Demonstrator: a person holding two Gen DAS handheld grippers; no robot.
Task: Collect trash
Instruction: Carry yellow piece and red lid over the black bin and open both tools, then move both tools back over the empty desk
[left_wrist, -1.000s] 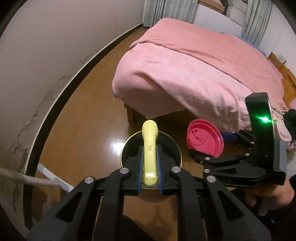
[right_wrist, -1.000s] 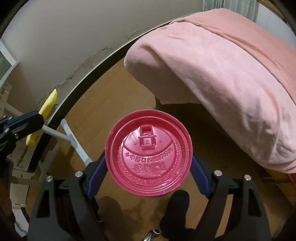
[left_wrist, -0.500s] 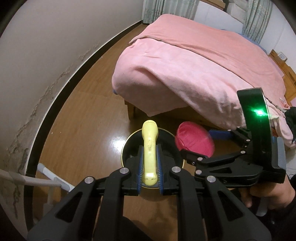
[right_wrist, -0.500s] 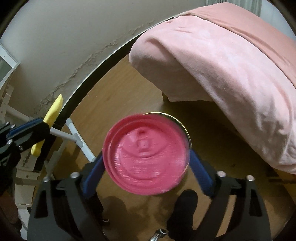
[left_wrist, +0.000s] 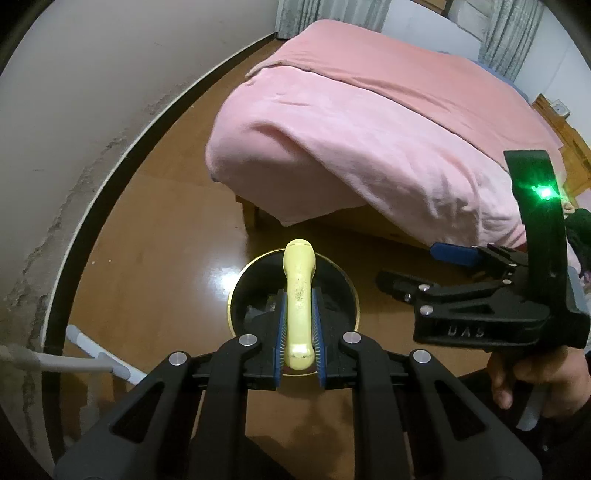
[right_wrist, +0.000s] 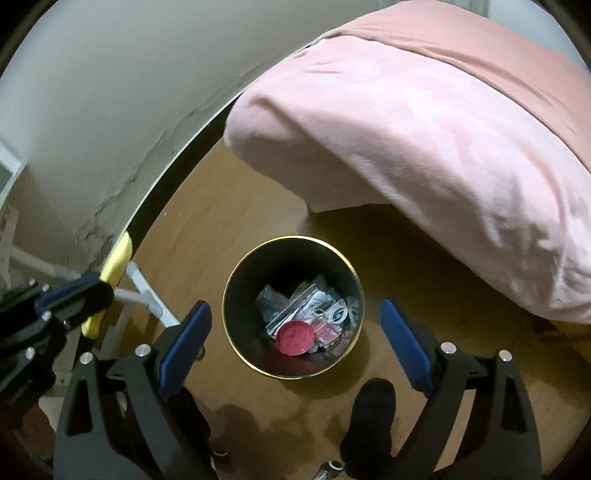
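Left gripper (left_wrist: 298, 325), jaws closed on yellow banana-like object (left_wrist: 298, 295) held above gold-rimmed black bin (right_wrist: 236, 273), right gripper (right_wrist: 295, 332), jaws spread wide and empty, red lid (right_wrist: 294, 336) lain among wrappers in bin, pink-covered bed (right_wrist: 424, 129) adjacent.

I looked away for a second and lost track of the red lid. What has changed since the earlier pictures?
The right gripper opened and let go of the red lid, which dropped into the black bin and now lies on the trash there. The left gripper stays shut on the yellow piece, held above the bin. The bed is unchanged.
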